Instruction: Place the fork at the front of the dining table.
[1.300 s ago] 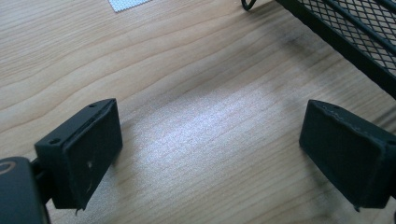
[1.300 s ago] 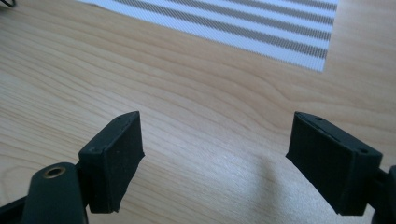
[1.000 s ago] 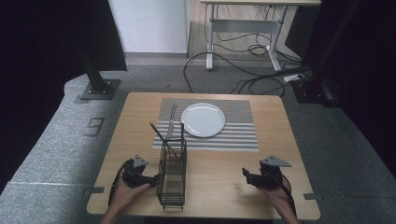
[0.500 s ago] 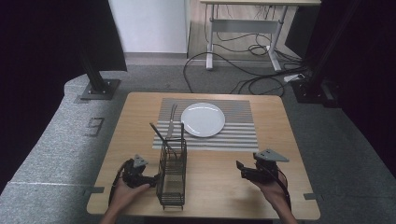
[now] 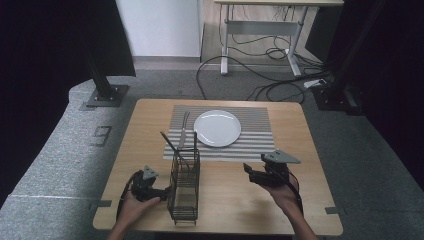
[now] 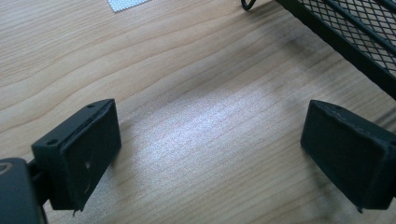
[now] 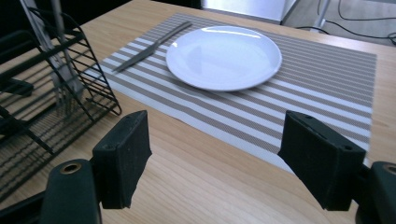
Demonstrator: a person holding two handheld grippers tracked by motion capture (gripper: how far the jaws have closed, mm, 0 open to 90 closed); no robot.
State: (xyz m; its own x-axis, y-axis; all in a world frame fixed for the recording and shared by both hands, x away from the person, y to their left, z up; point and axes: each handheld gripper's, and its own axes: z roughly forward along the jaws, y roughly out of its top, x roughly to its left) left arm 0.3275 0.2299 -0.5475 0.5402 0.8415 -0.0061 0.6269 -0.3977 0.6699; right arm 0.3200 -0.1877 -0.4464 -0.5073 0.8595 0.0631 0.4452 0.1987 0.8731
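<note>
A black wire caddy (image 5: 184, 186) stands near the table's front edge, with a fork (image 7: 63, 88) and other cutlery upright in it. A white plate (image 5: 217, 128) lies on a striped placemat (image 5: 252, 142), and metal cutlery (image 5: 184, 131) rests on the mat left of the plate. My left gripper (image 5: 161, 192) lies low on the wood just left of the caddy, open and empty (image 6: 210, 158). My right gripper (image 5: 248, 171) hovers right of the caddy, pointing toward the mat. It is open (image 7: 215, 154); its jaws have just been closing a little, with nothing between them.
The caddy's mesh wall (image 6: 355, 37) runs close by my left gripper's right jaw. Bare wood (image 5: 235, 200) lies between the caddy and my right hand. Beyond the table are grey floor mats, cables and a desk frame (image 5: 260, 30).
My right gripper has risen and moved left, toward the placemat's near edge. The left gripper, caddy, plate and cutlery have stayed put.
</note>
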